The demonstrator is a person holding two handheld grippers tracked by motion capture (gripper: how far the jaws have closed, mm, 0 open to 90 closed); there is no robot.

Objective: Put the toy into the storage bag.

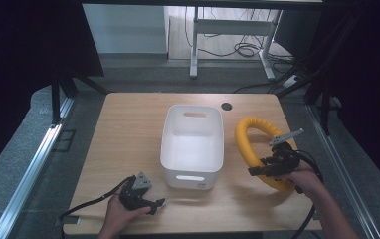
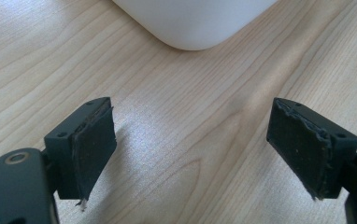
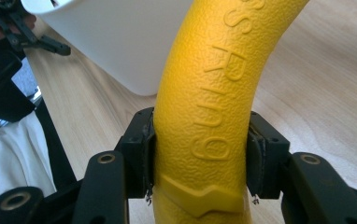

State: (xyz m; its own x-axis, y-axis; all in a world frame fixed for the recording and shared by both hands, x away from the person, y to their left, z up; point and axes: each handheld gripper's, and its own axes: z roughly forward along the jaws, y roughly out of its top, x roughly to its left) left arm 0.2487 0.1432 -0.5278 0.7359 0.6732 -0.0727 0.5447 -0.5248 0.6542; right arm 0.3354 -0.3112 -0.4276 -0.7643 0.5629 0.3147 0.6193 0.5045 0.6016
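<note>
A yellow textured ring (image 1: 251,141) lies at the right of the wooden table, beside a white plastic bin (image 1: 193,144). My right gripper (image 1: 258,171) is shut on the ring's near part; in the right gripper view both pads press the yellow ring (image 3: 214,107) from either side. My left gripper (image 1: 157,204) rests near the table's front edge, left of the bin's near corner. In the left gripper view it is open (image 2: 197,154), with bare wood between its pads and the white bin (image 2: 195,21) just ahead.
The bin is empty and stands mid-table. A round dark cable hole (image 1: 226,106) sits at the far edge of the wooden table (image 1: 128,129). Cables trail from both grippers off the front edge. Metal rails and a desk frame stand beyond the table.
</note>
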